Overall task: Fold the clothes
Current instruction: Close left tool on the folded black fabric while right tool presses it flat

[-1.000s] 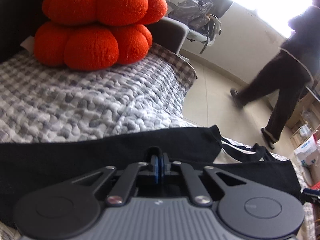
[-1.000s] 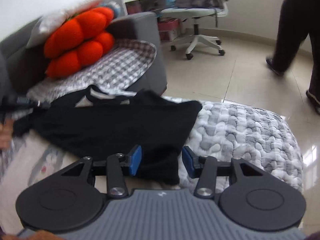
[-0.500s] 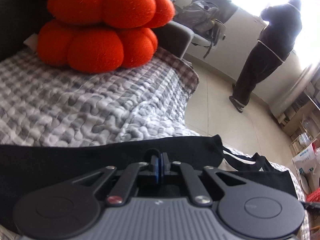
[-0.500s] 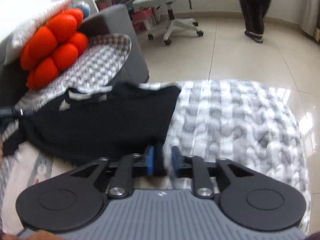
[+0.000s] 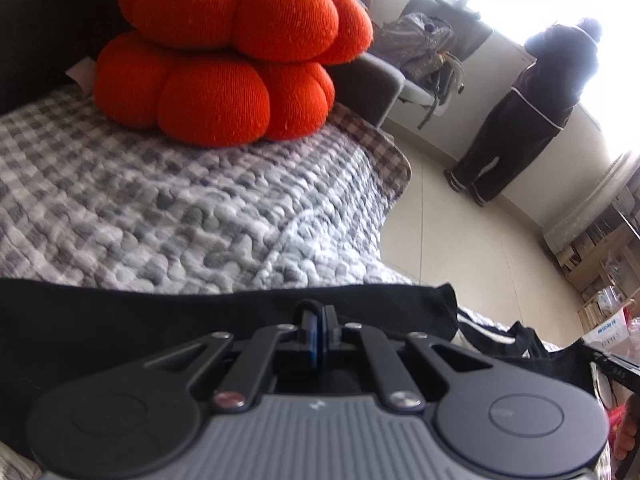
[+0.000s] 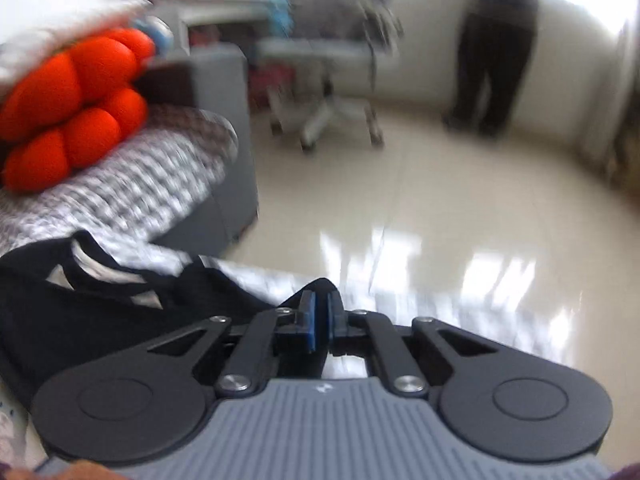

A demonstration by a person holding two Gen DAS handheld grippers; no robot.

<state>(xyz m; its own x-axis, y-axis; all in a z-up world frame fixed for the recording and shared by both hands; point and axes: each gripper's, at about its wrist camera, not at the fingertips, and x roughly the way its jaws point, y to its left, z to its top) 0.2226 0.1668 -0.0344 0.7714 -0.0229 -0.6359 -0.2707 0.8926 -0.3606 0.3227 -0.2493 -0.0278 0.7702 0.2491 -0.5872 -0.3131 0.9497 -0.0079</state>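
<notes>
While pinched, the soft black garment drapes on a nubbly quilt.

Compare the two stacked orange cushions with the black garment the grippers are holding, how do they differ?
The orange cushions are bright, plump and lobed; the black garment is dark, thin and flat. The cushions sit untouched at the back of the checked blanket; the garment is pinched by the left gripper and right gripper. Both are soft fabric, lying over that blanket.
</notes>
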